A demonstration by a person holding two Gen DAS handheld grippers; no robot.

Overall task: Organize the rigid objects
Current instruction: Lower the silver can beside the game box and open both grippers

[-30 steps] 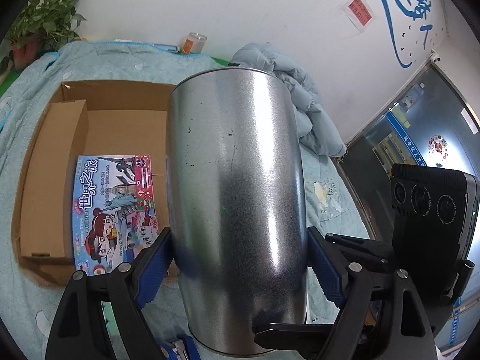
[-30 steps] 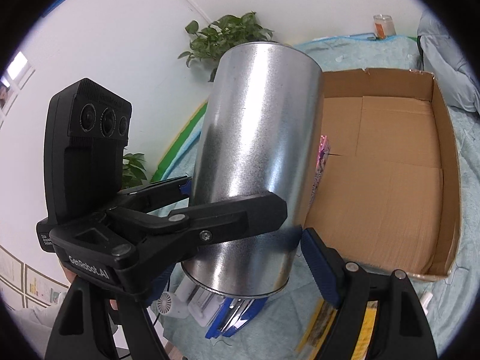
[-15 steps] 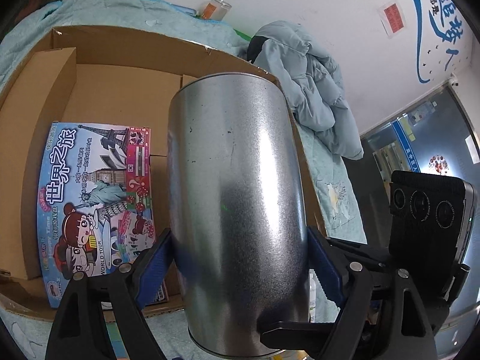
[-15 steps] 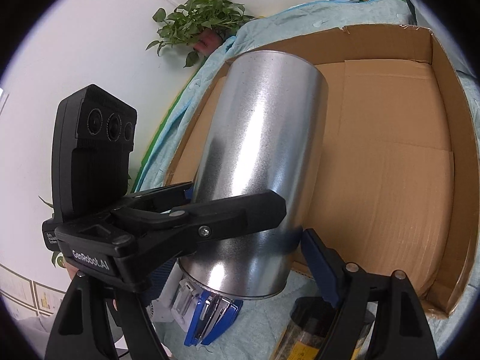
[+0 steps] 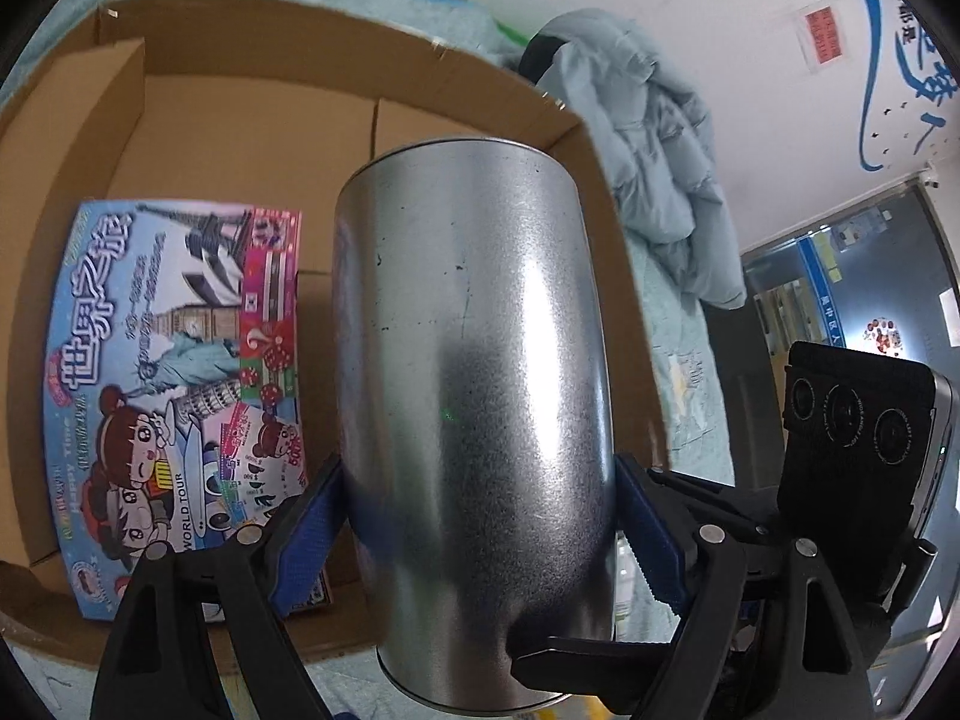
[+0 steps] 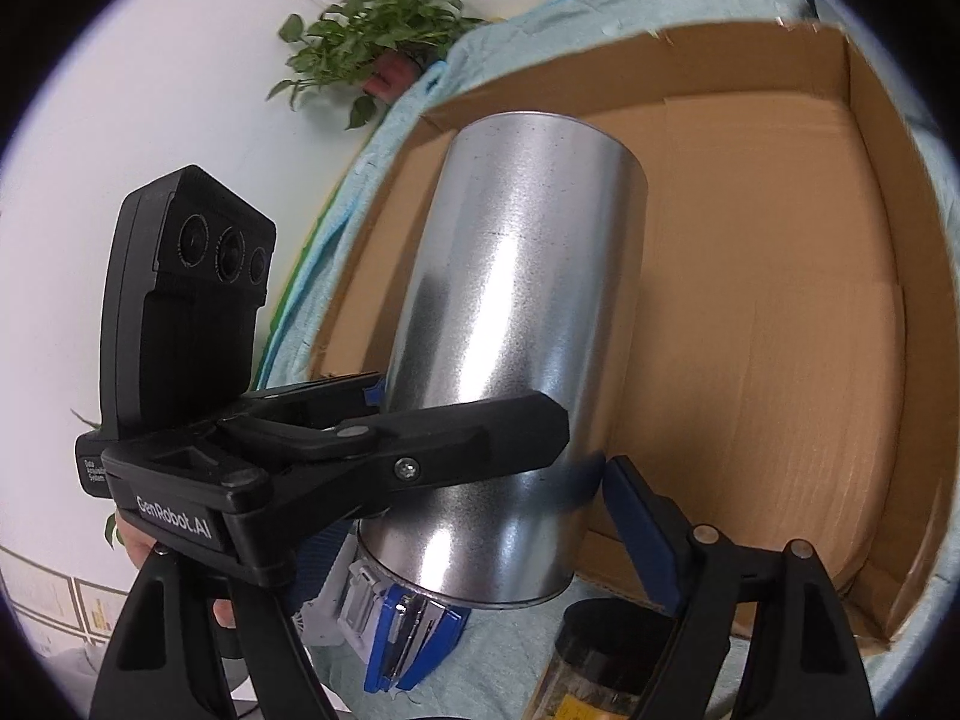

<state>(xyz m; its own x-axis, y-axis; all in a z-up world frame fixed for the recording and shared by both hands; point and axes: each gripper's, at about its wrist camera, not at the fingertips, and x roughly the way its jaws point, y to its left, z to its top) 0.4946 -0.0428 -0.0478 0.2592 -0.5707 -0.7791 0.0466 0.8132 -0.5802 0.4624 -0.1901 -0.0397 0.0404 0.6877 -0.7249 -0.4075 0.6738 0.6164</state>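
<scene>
Between the blue pads of the left tool (image 5: 477, 531) and the right tool (image 6: 480, 480), both pinching it near its base, the smooth galvanized metal cylinder (image 5: 474, 360) points its long axis forward over the near wall of the cardboard box (image 6: 780, 330), beside a glossy board-game box (image 5: 174, 384).

I am looking at a big shiny metal can (image 5: 474, 396), round and tall, lying tilted over the brown cardboard box (image 5: 252, 120), a bright picture game box (image 5: 174, 372) lying flat inside it
</scene>
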